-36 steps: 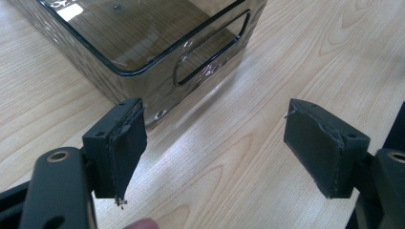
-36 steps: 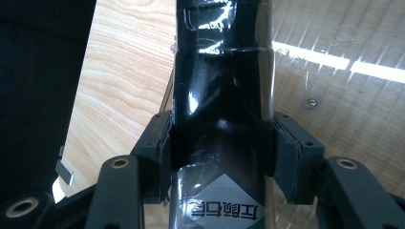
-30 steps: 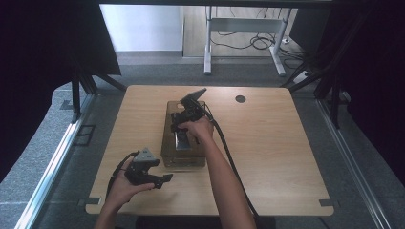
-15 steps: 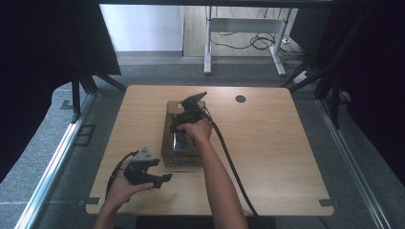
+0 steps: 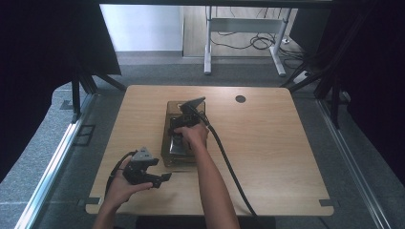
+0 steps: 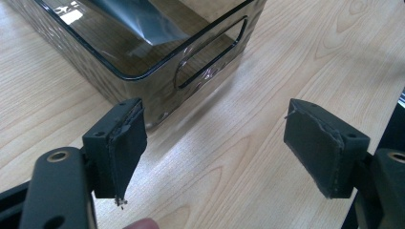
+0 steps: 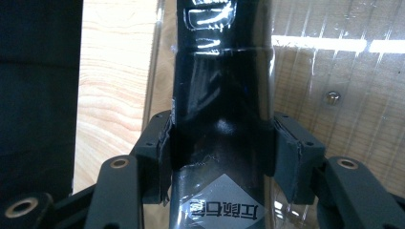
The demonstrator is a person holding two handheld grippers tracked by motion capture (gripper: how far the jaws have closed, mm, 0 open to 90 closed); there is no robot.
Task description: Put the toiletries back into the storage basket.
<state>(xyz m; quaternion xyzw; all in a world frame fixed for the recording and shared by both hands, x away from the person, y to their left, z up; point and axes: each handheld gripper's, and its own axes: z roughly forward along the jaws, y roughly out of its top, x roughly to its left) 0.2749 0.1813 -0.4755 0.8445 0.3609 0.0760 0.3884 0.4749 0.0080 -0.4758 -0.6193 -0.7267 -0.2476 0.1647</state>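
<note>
Grey carpet and dark curtains surround a light wooden table point(image 5: 286, 157), on which a clear smoky plastic bin point(image 5: 168, 143) with cut-out handles is set near the middle. The right gripper point(image 7: 222, 143) is held down inside the bin, and its jaws are pressed against both sides of a glossy black packet point(image 7: 222, 71) with a white diamond label; the packet is pinched firmly and lies lengthwise over the bin's transparent floor. The left gripper point(image 6: 215, 143) is kept low over the bare tabletop just beside the bin's near corner, its jaws spread wide with nothing between them; in the high view it point(image 5: 143, 172) is seen at the table's front left. Whether the packet is being set in or lifted out cannot be told. The grasp is judged complete, while the release or removal of the packet is yet to be done, and no part has been taken by the left gripper so far.
</note>
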